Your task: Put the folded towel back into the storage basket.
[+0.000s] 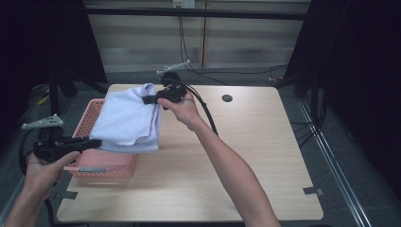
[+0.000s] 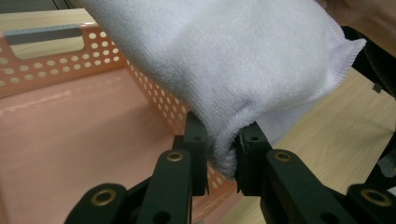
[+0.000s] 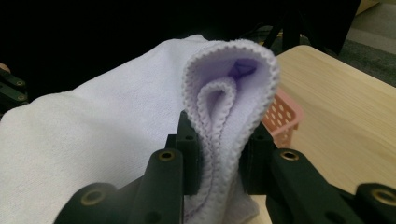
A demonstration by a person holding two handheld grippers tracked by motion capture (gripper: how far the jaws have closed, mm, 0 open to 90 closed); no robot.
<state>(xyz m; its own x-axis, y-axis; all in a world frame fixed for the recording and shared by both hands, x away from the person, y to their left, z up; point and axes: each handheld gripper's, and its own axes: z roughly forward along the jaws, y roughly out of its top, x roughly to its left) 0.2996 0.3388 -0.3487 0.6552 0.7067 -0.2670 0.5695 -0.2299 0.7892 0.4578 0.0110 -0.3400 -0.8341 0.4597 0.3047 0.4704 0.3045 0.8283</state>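
A pale lavender towel [image 1: 126, 118] hangs folded in the air over the right side of a pink perforated basket [image 1: 90, 118]. My left gripper [image 1: 97, 142] is shut on the towel's near lower corner [image 2: 224, 154], just above the basket's rim [image 2: 159, 100]. At the far upper corner my right gripper [image 1: 147, 100] pinches several folded layers of the towel [image 3: 219, 140] between its jaws. The cloth sags between the two grips and hides part of the basket.
The basket stands at the left edge of a light wooden table [image 1: 236, 156]. A round cable hole [image 1: 227, 98] is at the back. Black cables [image 1: 208, 113] trail from the right gripper across the table. Dark stands flank both sides.
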